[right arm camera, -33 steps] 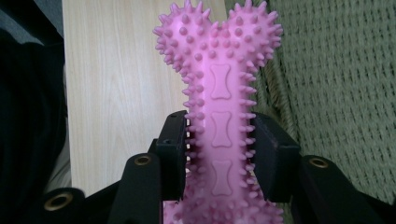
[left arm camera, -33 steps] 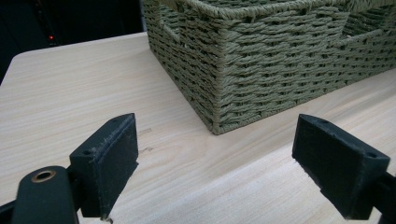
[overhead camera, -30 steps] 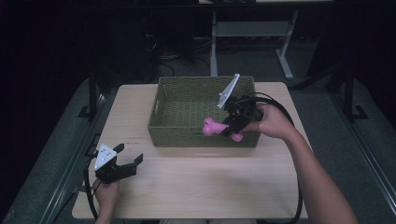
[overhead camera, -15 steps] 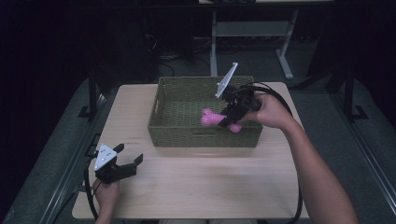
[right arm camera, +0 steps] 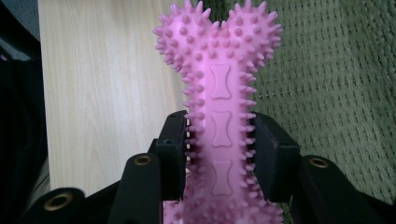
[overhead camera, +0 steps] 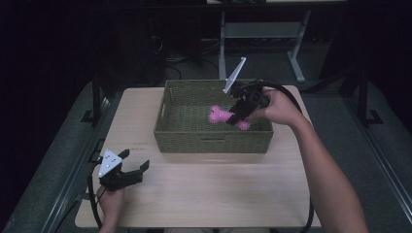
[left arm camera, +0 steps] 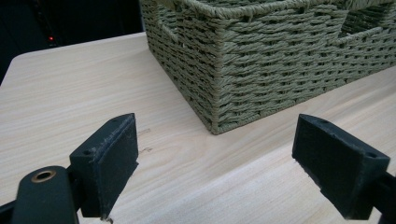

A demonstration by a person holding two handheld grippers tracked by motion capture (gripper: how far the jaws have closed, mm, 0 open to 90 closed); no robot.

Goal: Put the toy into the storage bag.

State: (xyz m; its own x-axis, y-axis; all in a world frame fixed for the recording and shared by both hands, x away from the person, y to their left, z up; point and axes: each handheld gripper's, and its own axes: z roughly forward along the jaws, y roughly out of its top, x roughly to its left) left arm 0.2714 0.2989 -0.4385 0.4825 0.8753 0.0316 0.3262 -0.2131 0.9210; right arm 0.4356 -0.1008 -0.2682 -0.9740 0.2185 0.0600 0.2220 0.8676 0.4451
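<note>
A pink spiky bone-shaped toy (overhead camera: 219,115) hangs over the inside of a green woven basket (overhead camera: 214,141), held above its floor. My right gripper (overhead camera: 234,118) is shut on the toy's shaft; in the right gripper view both black pads (right arm camera: 173,154) press on the pink toy (right arm camera: 219,98), whose knobbed end points away from the camera. My left gripper (overhead camera: 135,165) rests at the table's front left, open, with nothing between its fingers. In the left gripper view the wide jaws frame a basket corner (left arm camera: 219,70).
The basket stands at the back middle of the light wooden table (overhead camera: 204,189). A metal stand (overhead camera: 262,34) and cables lie on the dark floor beyond the table. A cable (overhead camera: 306,213) trails from the right gripper along the person's forearm.
The right gripper has carried the pink toy from the basket's front right rim up and back over its inside. The left gripper has stayed put.
</note>
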